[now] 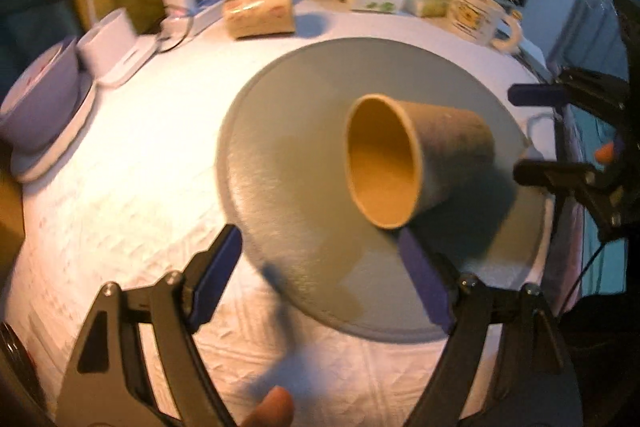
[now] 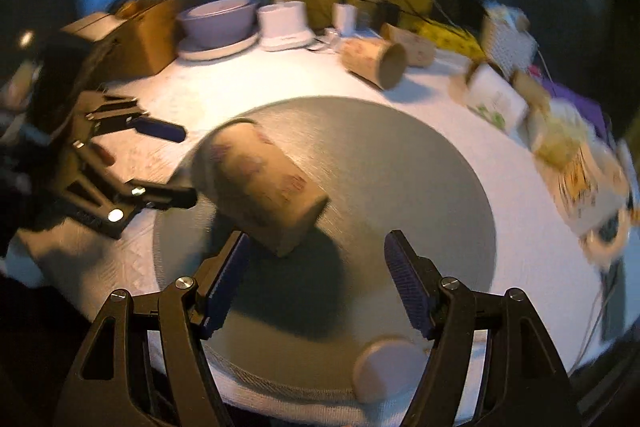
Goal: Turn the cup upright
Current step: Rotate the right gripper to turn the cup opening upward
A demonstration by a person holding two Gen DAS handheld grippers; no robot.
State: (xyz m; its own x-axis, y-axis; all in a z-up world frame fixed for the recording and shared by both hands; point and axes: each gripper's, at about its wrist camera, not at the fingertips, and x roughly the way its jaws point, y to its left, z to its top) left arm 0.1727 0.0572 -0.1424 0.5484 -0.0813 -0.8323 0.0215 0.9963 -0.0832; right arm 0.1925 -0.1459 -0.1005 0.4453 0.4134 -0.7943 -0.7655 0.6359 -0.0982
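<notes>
I am holding my left tongs (image 1: 320,259) spread wide over the near edge of the grey round mat (image 1: 288,147), with nothing between the blue pads. The cup (image 1: 416,159) is lying on its side on that mat, its open mouth facing my left camera and its base pointing toward my right tongs (image 1: 532,135), which are showing at the right edge of the left view. From the right wrist, the same cup (image 2: 260,183) is showing its flat base and patterned side, tilted across the mat (image 2: 400,167). My right tongs (image 2: 318,279) are gaping as well, gripping nothing; the left-hand pad (image 2: 228,279) is sitting just beside the cup's base, and I cannot tell whether it is touching. My left tongs (image 2: 180,163) are appearing in the right view beyond the cup's mouth end, also parted.

The mat is resting on a white textured cloth (image 1: 140,167) covering the worktop. Along the far edge, other paper cups (image 1: 260,11) are lying on their sides, a mug (image 1: 476,17) is standing upright, and a bowl (image 1: 40,95) is sitting on a plate at the left. A pale round object (image 2: 388,367) is lying at the near edge, by my right tongs.
</notes>
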